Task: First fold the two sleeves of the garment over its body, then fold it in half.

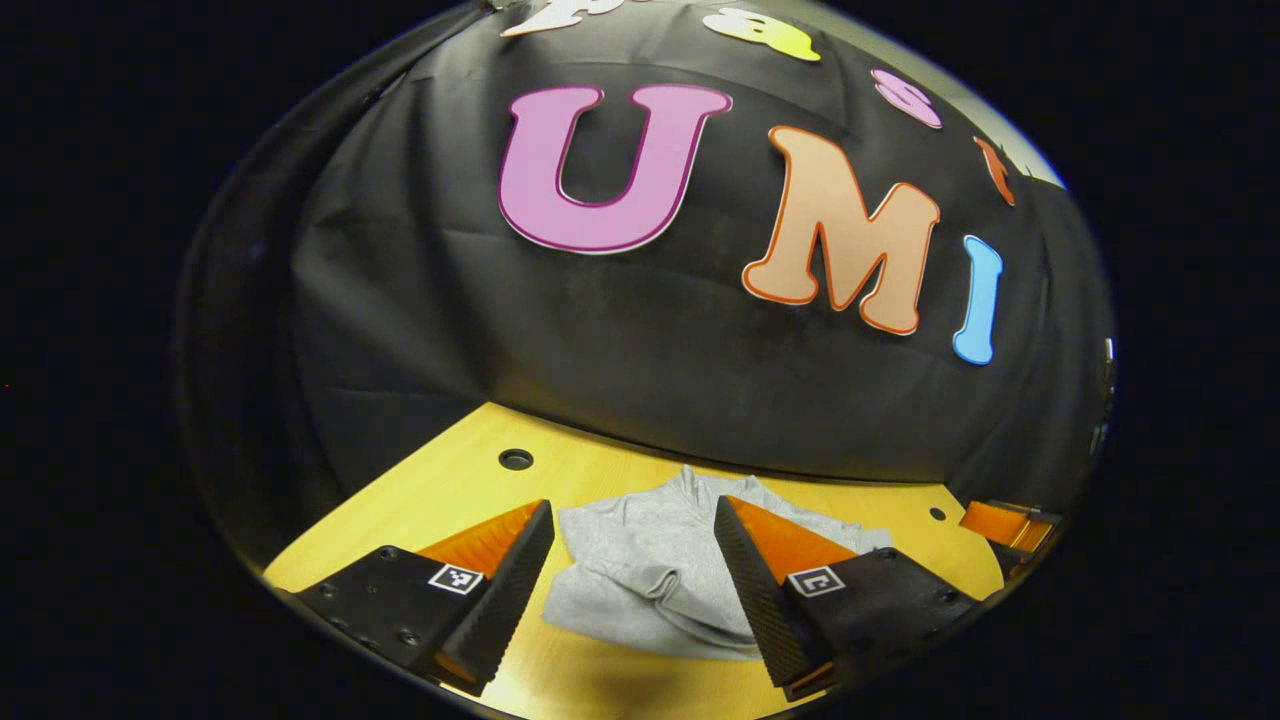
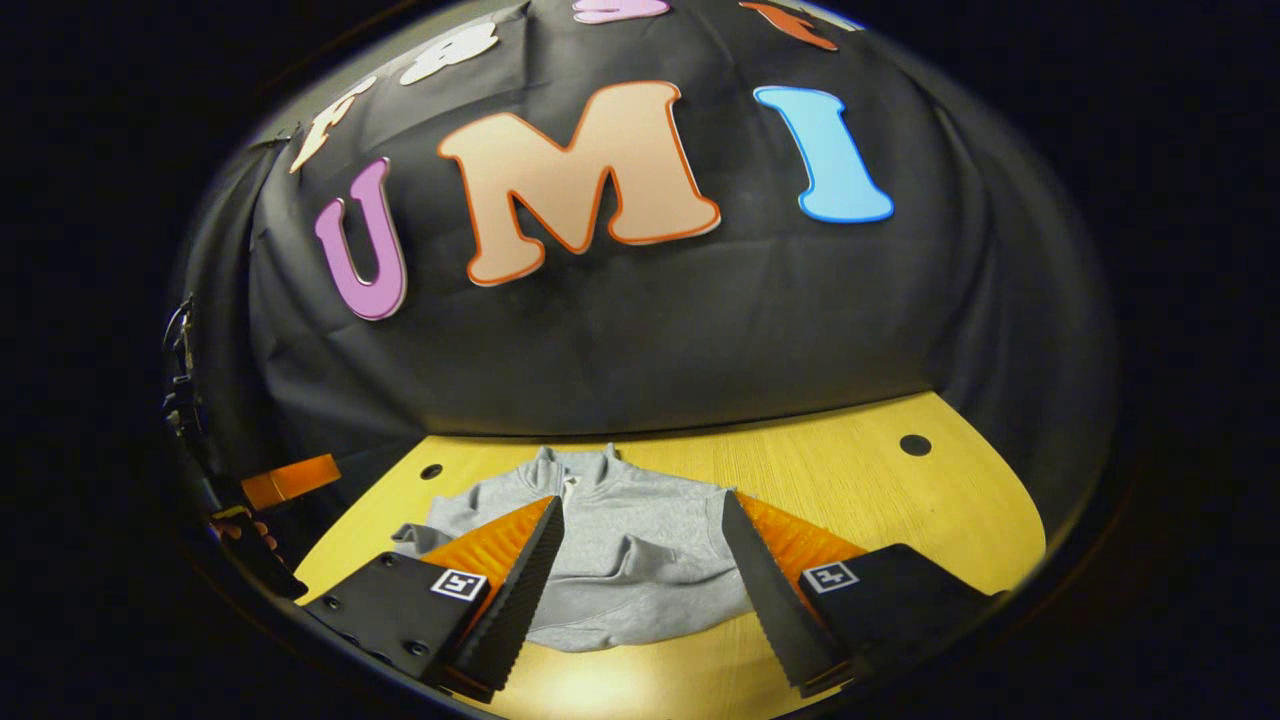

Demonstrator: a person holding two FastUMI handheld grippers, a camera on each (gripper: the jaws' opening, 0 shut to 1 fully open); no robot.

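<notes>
A grey sweatshirt lies on the yellow wooden table, its collar towards the black wall. Cloth is bunched in folds across its body, and a bit of sleeve sticks out at its left side. My right gripper hovers open just in front of it, holding nothing. In the left gripper view the same sweatshirt shows between the fingers of my left gripper, which is open and holds nothing. The left gripper also appears far left in the right gripper view, with a hand behind it.
The table has small round holes near its back corners. The black cloth wall rises right behind the table's far edge. Part of the right gripper shows far right in the left gripper view.
</notes>
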